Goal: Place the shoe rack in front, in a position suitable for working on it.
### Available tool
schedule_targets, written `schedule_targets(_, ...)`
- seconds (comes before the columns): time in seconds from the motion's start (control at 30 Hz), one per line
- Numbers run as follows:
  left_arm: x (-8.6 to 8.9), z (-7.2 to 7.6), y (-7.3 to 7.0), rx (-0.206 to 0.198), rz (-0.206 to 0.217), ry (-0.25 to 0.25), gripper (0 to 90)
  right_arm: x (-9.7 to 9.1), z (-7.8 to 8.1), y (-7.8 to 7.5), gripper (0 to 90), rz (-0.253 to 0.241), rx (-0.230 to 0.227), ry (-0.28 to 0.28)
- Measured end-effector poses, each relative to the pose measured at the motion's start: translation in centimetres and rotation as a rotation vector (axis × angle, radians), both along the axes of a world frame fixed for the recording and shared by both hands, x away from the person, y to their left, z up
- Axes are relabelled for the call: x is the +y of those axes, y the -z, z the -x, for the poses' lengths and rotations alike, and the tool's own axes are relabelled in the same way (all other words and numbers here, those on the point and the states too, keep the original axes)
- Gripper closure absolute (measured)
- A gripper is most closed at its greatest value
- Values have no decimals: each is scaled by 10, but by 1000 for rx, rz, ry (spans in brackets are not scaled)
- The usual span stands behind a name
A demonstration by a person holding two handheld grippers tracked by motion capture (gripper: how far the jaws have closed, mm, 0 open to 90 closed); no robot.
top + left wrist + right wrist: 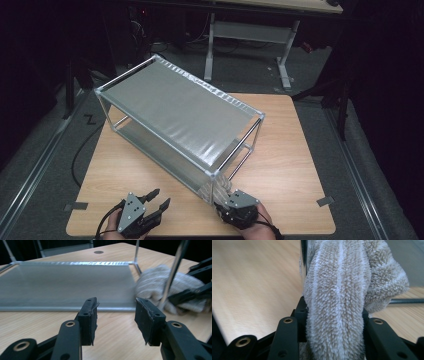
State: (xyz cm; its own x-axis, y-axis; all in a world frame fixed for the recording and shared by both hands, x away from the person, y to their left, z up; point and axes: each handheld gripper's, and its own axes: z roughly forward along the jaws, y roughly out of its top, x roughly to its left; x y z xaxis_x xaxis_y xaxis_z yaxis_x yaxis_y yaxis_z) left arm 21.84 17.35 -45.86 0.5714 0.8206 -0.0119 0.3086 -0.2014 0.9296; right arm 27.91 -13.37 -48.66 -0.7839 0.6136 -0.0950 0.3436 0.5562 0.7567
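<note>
High view: a silver metal-framed rack with 2 grey shelf panels (175, 117) is standing diagonally on the light wooden table (300, 150). At the lower centre right, the right hand-held gripper (226, 199) is pinching a beige, fluffy folded towel (220, 187) against the rack's near corner post; in the right gripper view the towel (337, 297) is bulging between the 2 black jaws. At the lower left, the left hand-held gripper (156, 198) is hovering above the table with its jaws spread and nothing between them, as the left gripper view (116, 312) is showing.
</note>
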Motion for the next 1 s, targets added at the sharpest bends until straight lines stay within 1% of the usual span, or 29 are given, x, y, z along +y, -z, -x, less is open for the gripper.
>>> schedule_targets(0.1,-7,2,-1,0,9,23,526,8,5,-1,605,-10,5,-42)
schedule_targets(0.13,-7,2,-1,0,9,23,526,8,5,-1,605,-10,5,-42)
schedule_targets(0.2,-13,2,-2,2,7,45,525,11,10,-2,605,-18,12,-65)
schedule_targets(0.23,-19,2,-2,5,6,65,524,11,14,-3,606,-15,3,-73)
schedule_targets(0.3,-25,0,-2,7,1,90,519,8,16,-5,606,-14,-14,-62)
schedule_targets(0.33,-25,0,-2,7,1,90,517,8,16,-5,606,-14,-14,-62)
schedule_targets(0.37,-30,-1,-3,4,0,110,516,0,17,-8,607,-20,-34,-44)
schedule_targets(0.4,-30,-1,-3,4,0,110,516,-5,17,-10,607,-26,-37,-25)
schedule_targets(0.43,-35,-4,-4,6,12,131,515,-11,17,-11,607,-33,-42,-4)
schedule_targets(0.5,-41,-6,-3,9,23,153,515,-22,17,-13,607,-42,-47,35)
schedule_targets(0.53,-45,-8,-3,9,19,165,515,-28,17,-13,607,-39,-50,54)
schedule_targets(0.57,-48,-9,-3,7,13,175,515,-34,17,-13,607,-43,-47,70)
schedule_targets(0.6,-48,-9,-3,7,13,175,515,-34,17,-13,607,-43,-47,70)
schedule_targets(0.63,-54,-11,-4,1,20,192,515,-44,18,-12,607,-42,-45,101)
schedule_targets(0.73,-61,-15,-6,-10,23,217,515,-56,20,-10,607,-40,-38,143)
schedule_targets(0.77,-64,-16,-7,-11,27,227,517,-60,21,-10,607,-38,-37,155)
schedule_targets(0.8,-64,-16,-7,-11,27,227,520,-60,21,-10,607,-38,-37,155)
schedule_targets(0.83,-67,-18,-7,-11,27,239,522,-67,24,-8,607,-31,-33,177)
schedule_targets(0.9,-72,-21,-8,-17,30,259,529,-72,26,-7,607,-26,-33,195)
schedule_targets(1.0,-78,-24,-8,-27,31,269,538,-79,30,-6,607,-24,-28,224)
